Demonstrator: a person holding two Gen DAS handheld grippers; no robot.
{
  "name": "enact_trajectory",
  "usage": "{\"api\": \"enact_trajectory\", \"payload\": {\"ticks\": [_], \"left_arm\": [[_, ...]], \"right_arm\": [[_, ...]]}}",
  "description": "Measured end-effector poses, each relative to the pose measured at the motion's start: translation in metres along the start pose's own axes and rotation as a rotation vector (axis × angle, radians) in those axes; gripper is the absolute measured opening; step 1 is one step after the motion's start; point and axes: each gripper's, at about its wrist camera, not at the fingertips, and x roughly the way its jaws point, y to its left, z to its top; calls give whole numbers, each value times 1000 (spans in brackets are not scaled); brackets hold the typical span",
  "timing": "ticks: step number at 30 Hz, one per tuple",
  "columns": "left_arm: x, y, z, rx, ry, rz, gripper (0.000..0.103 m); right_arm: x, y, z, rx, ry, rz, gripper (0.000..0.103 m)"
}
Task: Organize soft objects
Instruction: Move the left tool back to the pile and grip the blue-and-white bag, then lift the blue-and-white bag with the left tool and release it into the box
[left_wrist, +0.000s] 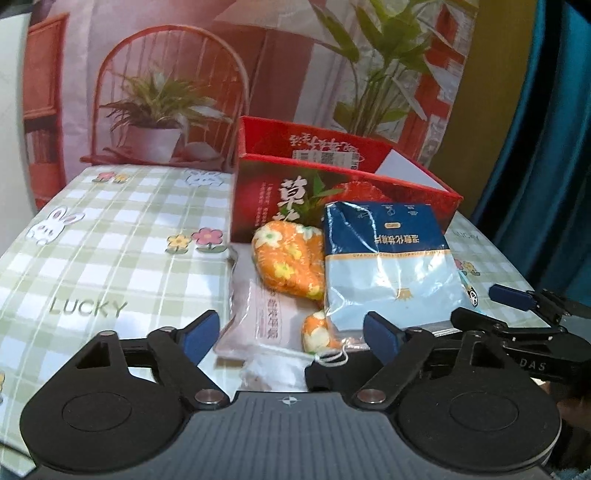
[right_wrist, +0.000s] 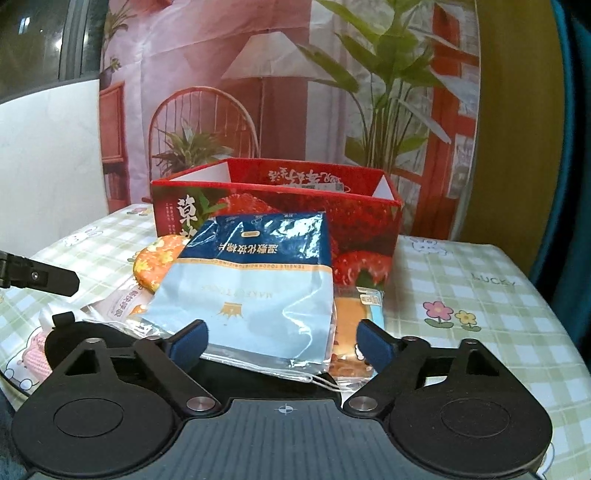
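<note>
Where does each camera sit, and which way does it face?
Left wrist view: on the left tongs, facing the pink packet and orange flowered cloth pouch; right tongs show at right.
Right wrist view: on the right tongs, facing the blue plastic drawstring bag; a left finger shows at left.
Shared: bag, pouch, red strawberry-printed cardboard box.

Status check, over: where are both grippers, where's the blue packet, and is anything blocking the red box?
Left gripper open over pink packet. Right gripper open around blue packet, not gripping. Red box behind pile, open. Orange floral pouch leans against it.
</note>
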Motion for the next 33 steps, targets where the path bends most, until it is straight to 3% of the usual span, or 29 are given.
{"api": "enact_trajectory", "payload": {"ticks": [5,8,22,27,30,33], "left_arm": [[20,-7,14,28,26,-74,62],[36,-15,22,29,42,-116,55],[97,-23,45,-7,128,-140,53],[110,-20,50,-32,164,-175,53],[108,-22,55,-35,164,-211,41],[96,-28,60,4,134,-219,41]], "right_arm": [[15,-2,3,-4,14,30,70],[26,-4,5,1,36,43,64],[58,-17,17,7,67,34,59],[63,-19,17,13,75,54,48],[64,-19,20,4,82,68,39],[61,-18,23,-1,84,90,31]]}}
